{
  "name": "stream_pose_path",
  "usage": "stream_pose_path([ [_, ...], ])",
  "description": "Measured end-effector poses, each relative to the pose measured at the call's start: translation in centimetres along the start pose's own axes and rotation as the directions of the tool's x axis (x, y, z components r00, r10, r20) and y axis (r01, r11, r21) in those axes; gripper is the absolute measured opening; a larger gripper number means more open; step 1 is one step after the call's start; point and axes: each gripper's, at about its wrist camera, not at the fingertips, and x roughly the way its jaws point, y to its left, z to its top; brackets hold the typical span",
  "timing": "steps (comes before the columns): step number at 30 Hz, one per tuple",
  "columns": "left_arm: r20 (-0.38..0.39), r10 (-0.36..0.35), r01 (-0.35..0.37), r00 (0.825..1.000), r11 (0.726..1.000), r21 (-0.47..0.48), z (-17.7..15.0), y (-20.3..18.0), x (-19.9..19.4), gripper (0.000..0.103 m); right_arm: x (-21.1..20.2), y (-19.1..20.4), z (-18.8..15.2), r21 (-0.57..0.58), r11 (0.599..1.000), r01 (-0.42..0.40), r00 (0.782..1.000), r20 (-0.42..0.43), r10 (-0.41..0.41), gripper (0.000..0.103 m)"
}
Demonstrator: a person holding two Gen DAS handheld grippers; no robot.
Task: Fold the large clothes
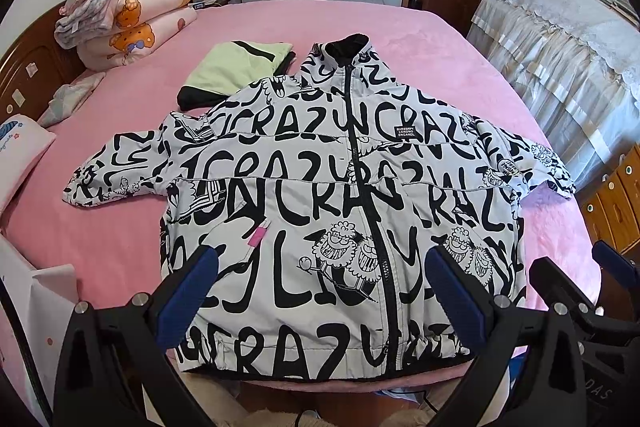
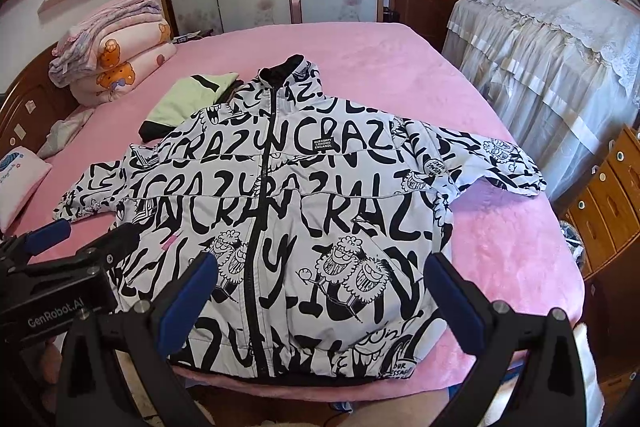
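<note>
Hovering side by side | left tongs point(image 1: 320, 287), right tongs point(image 2: 320, 287) spread | jacket point(image 1: 320, 195) flat

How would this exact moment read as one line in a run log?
jacket: spread flat, zipped, unfolded | left gripper: open, above hem | right gripper: open, above hem | bed: pink

Jacket point(image 1: 320, 195) flat on bed point(image 1: 440, 39), collar far, hem at near edge — folded garment point(image 1: 236, 71) behind its left shoulder, quilt stack point(image 1: 132, 15) far left, draped furniture point(image 1: 560, 47) right.
</note>
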Motion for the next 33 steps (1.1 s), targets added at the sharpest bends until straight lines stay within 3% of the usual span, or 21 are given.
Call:
stream_pose_path([
  [33,-0.009,0.016,-0.016,1.0,1.0,-0.002,-0.7,0.3,1.0,0.102,1.2,-0.5,0.1,0.02,1.0,0.023,1.0,-0.02,-0.023,0.103],
])
